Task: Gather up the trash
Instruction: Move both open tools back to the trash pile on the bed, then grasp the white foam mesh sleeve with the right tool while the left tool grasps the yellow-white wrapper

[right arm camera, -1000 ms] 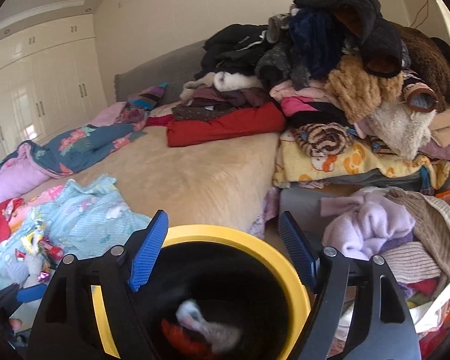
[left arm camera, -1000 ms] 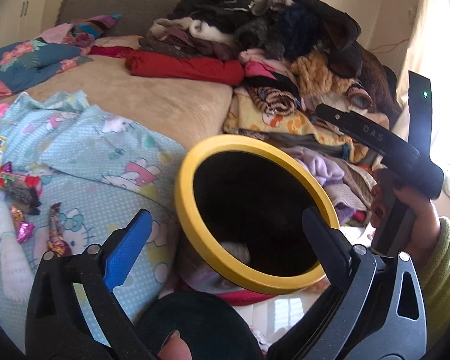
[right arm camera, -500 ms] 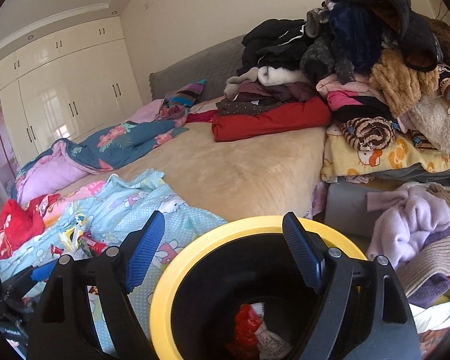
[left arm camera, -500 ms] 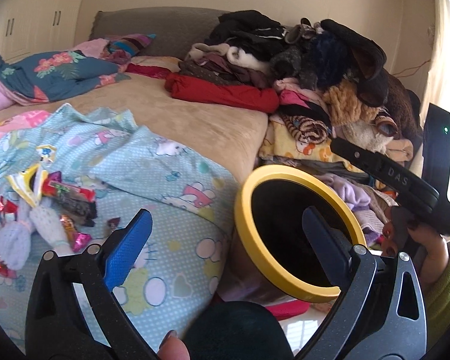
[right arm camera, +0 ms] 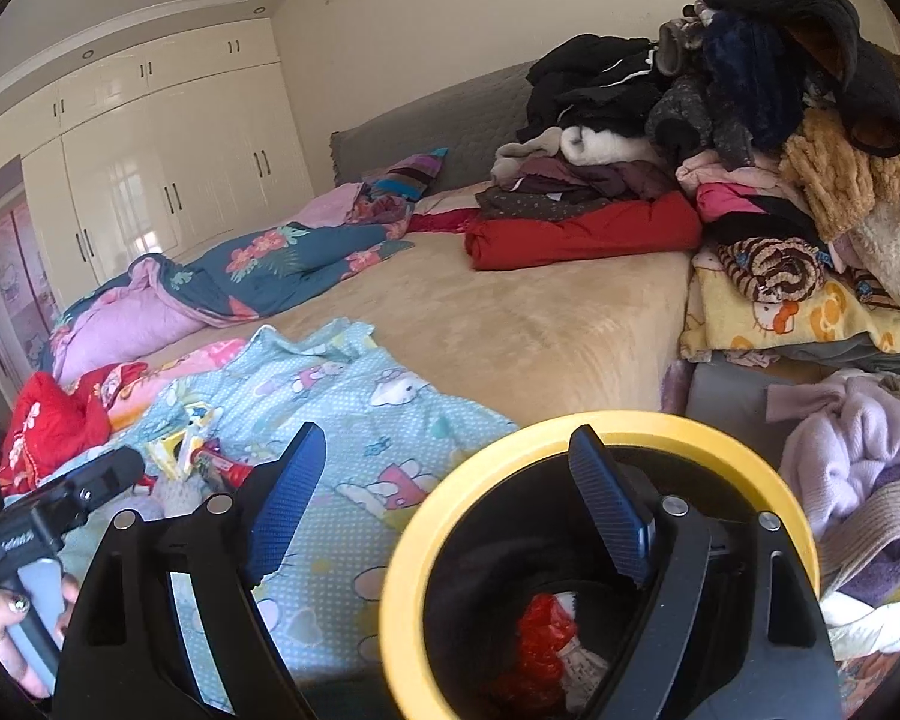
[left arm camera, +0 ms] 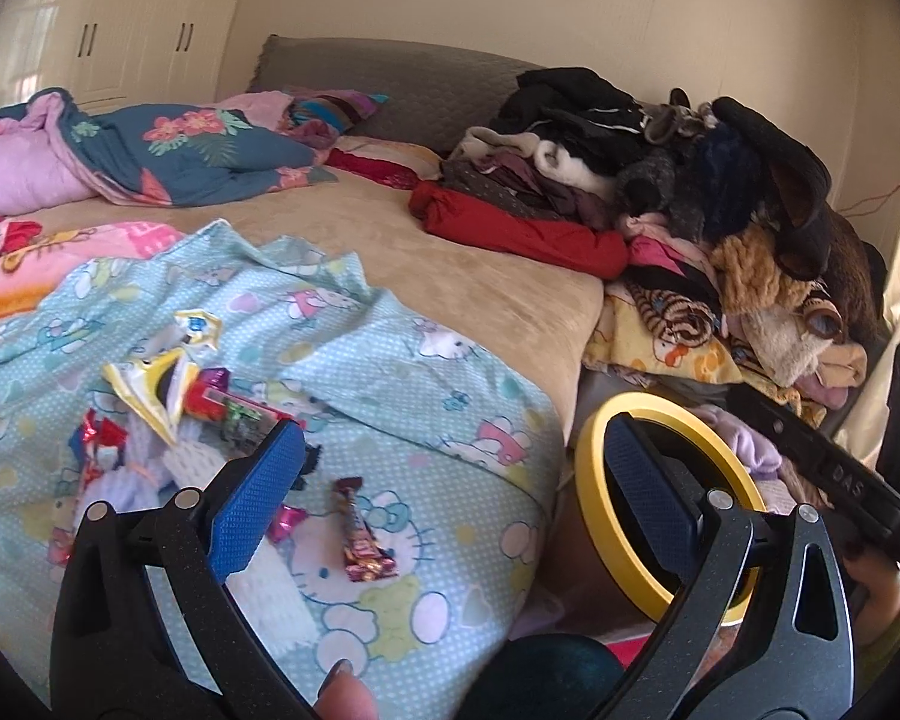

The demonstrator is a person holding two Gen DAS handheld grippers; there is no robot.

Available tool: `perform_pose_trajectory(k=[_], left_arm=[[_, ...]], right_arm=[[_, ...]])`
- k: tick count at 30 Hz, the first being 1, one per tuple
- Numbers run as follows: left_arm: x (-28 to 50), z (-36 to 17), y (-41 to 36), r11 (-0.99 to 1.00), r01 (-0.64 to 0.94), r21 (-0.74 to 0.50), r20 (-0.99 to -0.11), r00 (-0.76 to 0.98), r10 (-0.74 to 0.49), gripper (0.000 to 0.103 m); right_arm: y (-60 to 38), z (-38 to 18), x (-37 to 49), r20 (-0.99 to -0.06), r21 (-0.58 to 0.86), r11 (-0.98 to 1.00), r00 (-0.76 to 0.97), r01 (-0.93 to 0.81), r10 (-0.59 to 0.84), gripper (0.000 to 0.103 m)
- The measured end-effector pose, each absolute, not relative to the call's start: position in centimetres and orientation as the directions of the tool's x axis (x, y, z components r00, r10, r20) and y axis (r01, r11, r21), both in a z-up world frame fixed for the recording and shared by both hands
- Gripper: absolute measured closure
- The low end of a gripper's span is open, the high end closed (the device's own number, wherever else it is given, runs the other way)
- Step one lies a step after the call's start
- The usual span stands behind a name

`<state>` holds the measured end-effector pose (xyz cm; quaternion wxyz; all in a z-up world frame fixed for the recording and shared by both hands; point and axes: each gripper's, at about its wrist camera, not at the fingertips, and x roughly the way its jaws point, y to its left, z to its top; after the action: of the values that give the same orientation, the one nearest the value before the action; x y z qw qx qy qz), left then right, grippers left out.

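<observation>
Left wrist view: wrappers on the bedspread, bin beside the bed.
From left to right: a heap of candy wrappers (left arm camera: 168, 414) lies on the pale blue cartoon bedspread (left arm camera: 390, 372); the left gripper (left arm camera: 450, 498) stands wide with nothing between its jaws, one candy bar wrapper (left arm camera: 363, 534) lying beyond them; the yellow-rimmed bin (left arm camera: 594, 516) stands just beside the bed. In the right wrist view the right gripper (right arm camera: 444, 510), empty, is opening over the bin, which holds red trash (right arm camera: 540, 630).

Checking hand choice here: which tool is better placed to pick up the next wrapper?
Left. The left tool stands open over the wrappers on the blanket; the right tool, empty and opening, hangs over the bin.
</observation>
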<state>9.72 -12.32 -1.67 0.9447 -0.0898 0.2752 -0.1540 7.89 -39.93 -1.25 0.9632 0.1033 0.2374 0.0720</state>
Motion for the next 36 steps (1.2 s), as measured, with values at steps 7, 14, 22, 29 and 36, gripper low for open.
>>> perform_pose_trajectory(k=[7, 14, 22, 29, 36], left_arm=[[10.6, -1.0, -9.2, 0.942, 0.185, -0.279, -0.472, 0.828, -0.302, 0.011], [11.3, -0.8, -6.5, 0.946, 0.143, -0.291, -0.463, 0.844, -0.271, 0.011], [12.6, -1.0, -3.3, 0.951, 0.086, -0.298, -0.475, 0.851, -0.226, 0.011], [13.7, -1.9, -0.5, 0.952, 0.031, -0.306, -0.5, 0.845, -0.189, 0.011], [14.8, -3.1, 1.7, 0.953, -0.013, -0.302, -0.535, 0.83, -0.158, 0.011]], right_arm=[[-36.0, -1.5, 7.5, -0.452, 0.21, 0.965, 0.859, -0.159, 0.24, 0.021], [-32.0, -1.5, 7.1, -0.459, 0.188, 0.955, 0.839, -0.231, 0.293, 0.017], [-27.6, -2.2, 6.8, -0.493, 0.172, 0.935, 0.795, -0.309, 0.353, 0.017], [-24.5, -3.0, 6.8, -0.523, 0.169, 0.917, 0.756, -0.362, 0.394, 0.017], [-21.2, -4.0, 7.2, -0.566, 0.164, 0.895, 0.703, -0.416, 0.43, 0.016]])
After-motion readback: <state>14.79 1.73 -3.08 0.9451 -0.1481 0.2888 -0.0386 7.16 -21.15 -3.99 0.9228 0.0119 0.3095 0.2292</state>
